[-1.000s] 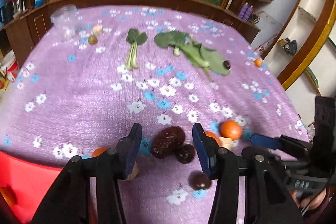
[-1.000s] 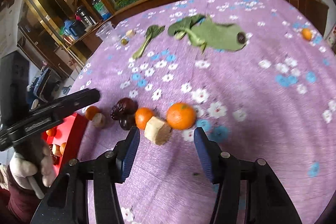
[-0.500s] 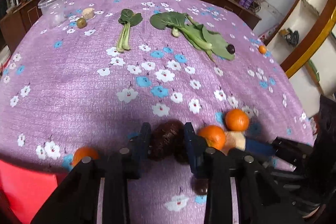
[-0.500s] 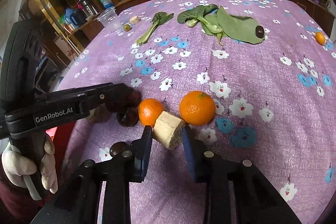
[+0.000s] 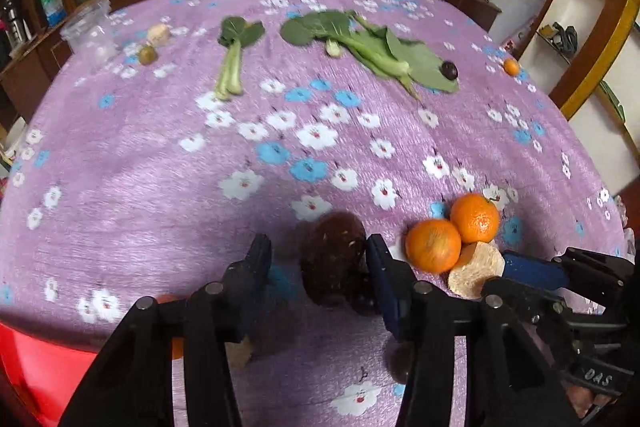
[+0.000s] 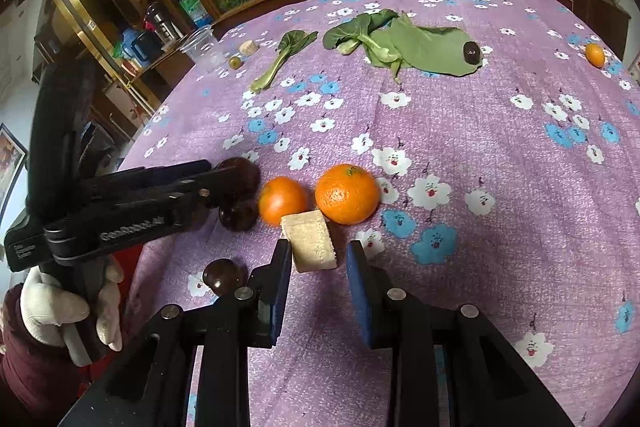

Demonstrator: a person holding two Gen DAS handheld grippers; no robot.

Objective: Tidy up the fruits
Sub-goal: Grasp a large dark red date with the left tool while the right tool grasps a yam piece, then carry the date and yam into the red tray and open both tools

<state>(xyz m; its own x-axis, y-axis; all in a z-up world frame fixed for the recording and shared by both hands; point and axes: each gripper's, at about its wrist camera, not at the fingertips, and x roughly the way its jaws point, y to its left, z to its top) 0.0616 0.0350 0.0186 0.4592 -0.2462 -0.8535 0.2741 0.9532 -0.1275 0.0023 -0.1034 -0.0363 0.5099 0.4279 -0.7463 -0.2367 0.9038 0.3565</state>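
While the left tongs (image 5: 316,263) straddle the big dark brown fruit (image 5: 334,259) near the counter's (image 5: 140,163) front edge, their jaws are opening, one blue pad against the fruit's right side and a clear gap on the other, so nothing is held. Over on the right, the right tongs (image 6: 316,261) sit narrowed around the pale cut chunk (image 6: 310,241); the left pad touches, the right shows a sliver of space, so a firm grip is hard to call. Two oranges (image 6: 346,193) huddle just beside it, likely gathered as a fruit group. Something red (image 5: 36,363) is cut off at the corner, unidentifiable.
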